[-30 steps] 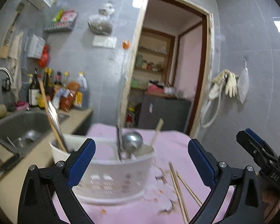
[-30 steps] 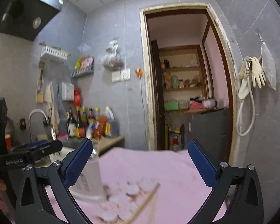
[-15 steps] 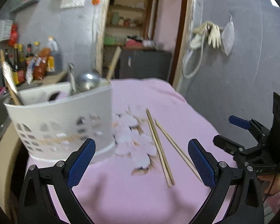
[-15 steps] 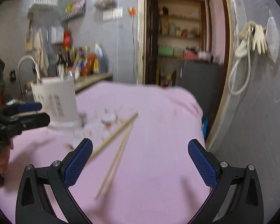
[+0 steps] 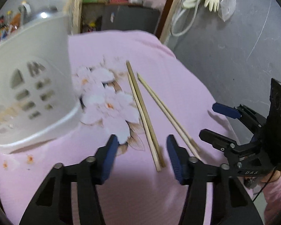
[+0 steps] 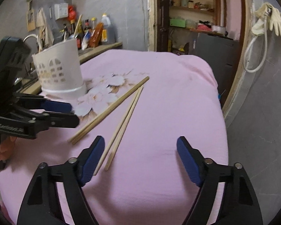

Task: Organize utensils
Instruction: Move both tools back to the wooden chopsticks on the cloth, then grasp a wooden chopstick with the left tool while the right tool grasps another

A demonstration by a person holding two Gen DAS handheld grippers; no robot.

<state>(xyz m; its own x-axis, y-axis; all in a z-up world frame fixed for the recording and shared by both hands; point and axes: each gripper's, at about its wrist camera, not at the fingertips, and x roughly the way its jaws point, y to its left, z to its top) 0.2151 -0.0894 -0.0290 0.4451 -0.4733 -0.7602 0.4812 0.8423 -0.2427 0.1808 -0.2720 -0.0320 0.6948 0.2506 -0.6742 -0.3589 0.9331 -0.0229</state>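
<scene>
left tool: jaws closing, narrower than 1 s ago; pads not pressing anything; near ends of the darker chopstick pair lie between its pads, toward the right one; contact unclear
right tool: jaws closing but still spread wide; nothing pinched; paler chopstick pair ends just beside its left pad, lower centre of frame
view change: 1 s ago both cameras looked level at the doorway and wall; now both tilt down onto the pink cloth covering the bench; chopsticks fill frame centre
chopsticks: both pairs flat on the cloth, fanning apart toward the near edge, far tips close together beside the flower print
holder: white utensil holder upright at upper left of the right view; in the left view it has slid from centre to the left edge
hidden/cut off: holder blurred and cropped in the left view, contents not readable there; in the right view only a wooden handle tip shows above its rim; one pale chopstick end sits behind the right tool's left pad
person: fingers on the left tool's grip at far left edge of the right view; pink sleeve lower right of the left view
</scene>
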